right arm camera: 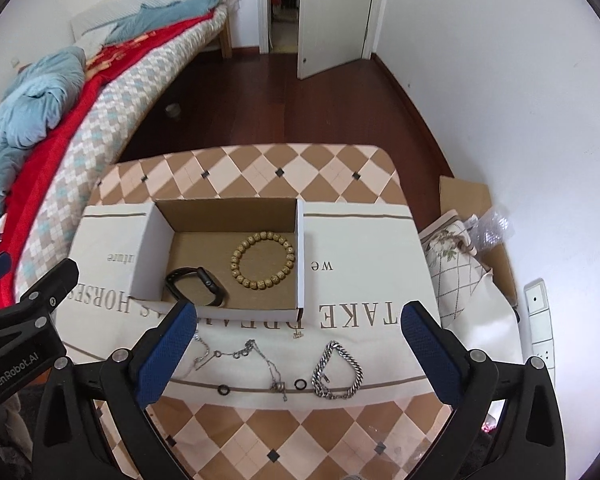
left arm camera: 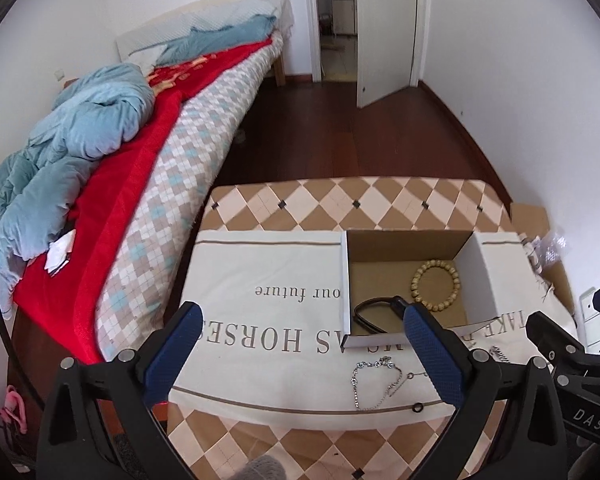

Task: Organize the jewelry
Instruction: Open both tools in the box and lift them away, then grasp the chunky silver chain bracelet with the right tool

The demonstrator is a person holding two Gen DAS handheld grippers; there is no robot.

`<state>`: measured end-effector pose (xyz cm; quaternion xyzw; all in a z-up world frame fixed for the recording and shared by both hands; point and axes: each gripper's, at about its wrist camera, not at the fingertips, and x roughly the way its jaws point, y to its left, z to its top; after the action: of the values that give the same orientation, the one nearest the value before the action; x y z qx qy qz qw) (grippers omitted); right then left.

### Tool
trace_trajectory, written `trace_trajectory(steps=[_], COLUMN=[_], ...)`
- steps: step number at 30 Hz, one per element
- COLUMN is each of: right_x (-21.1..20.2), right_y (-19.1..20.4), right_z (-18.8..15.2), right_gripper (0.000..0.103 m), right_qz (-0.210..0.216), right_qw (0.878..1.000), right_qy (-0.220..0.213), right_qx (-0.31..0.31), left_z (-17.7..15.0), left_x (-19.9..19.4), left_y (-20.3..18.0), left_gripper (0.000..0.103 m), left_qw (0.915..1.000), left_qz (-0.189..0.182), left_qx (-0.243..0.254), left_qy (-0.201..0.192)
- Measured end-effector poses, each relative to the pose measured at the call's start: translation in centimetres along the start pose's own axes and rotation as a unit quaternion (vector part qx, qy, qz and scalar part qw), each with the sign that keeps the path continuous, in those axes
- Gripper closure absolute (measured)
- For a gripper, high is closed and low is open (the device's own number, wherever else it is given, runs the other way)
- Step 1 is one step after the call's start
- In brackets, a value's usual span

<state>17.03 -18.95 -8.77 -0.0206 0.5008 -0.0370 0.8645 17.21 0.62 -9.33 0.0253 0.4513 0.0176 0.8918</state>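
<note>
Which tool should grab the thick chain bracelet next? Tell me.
Right. The right tool is open, with the thick chain bracelet between its fingers, just ahead of the box. The left tool faces the thin chain instead.

Black claw (right arm camera: 298, 328) frames w/ blue textured pads (right arm camera: 166, 354), silver screws, "GenRobot.AI" marking.

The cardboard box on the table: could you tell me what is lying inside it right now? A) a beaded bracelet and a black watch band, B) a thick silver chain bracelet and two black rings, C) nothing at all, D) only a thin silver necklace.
A: the right wrist view shows the beaded bracelet and black watch band on the floor of the cardboard box.
</note>
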Motion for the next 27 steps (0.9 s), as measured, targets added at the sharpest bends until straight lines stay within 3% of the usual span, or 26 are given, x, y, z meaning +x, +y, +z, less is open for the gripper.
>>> trace_trajectory(steps=[15,22,27], right_x=[-8.4,-10.3,-9.2], right_y=[-0.3,-0.4,-1.3], right_z=[-3.3,-5.1,-6.4], right_gripper=[0.0,0.0,0.0], right_qz=[0.005,0.021,0.032], right_qw=[0.998,0.998,0.998], right_qy=[-0.061,-0.062,-0.043], right_qx=[0.003,0.012,0.035], left_z=[-2.6,-4.1,-5.2], left_x=[-7.9,-9.7,-8.2], left_y=[1.7,1.6,1.9], left_gripper=[0.0,0.0,0.0], left_qw=[0.9987,0.9984,0.999], left_qz=[0.003,0.005,0.016], left_qx=[-0.011,-0.014,-0.016], left_qy=[-0.05,-0.054,-0.038])
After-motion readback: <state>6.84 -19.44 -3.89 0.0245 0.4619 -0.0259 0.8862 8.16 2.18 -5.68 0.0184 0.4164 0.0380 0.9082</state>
